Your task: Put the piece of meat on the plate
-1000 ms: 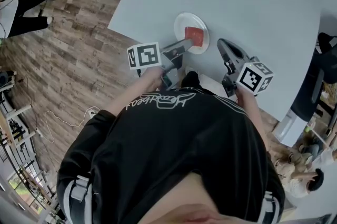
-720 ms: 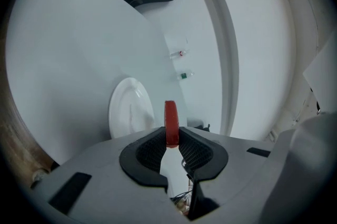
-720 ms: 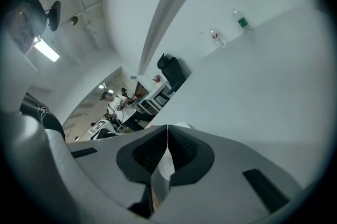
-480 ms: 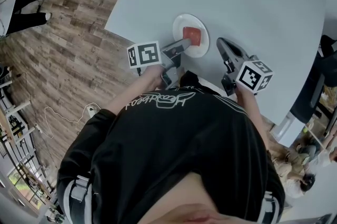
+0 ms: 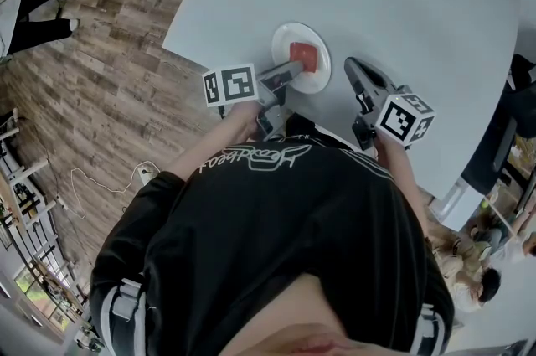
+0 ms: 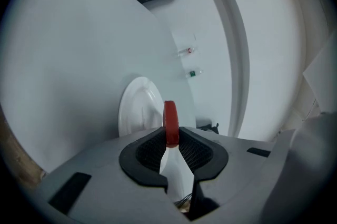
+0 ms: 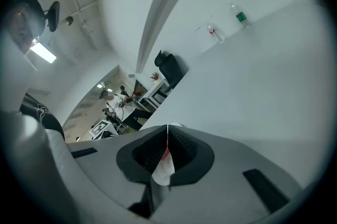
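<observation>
The piece of meat is pinched edge-on by the left gripper over the white plate. The right gripper is pressed together, empty, above the table.

Left tongs: we have them clamped on the piece of meat;
Right tongs: we hold them pressed together, empty

You wear a black short-sleeved T-shirt with a white outline print across it, and a grey buckled strap shows at each side. Your left gripper and right gripper have grey shells. Each carries a white cube printed with black square markers, and their fingers are lined with black mesh.
</observation>
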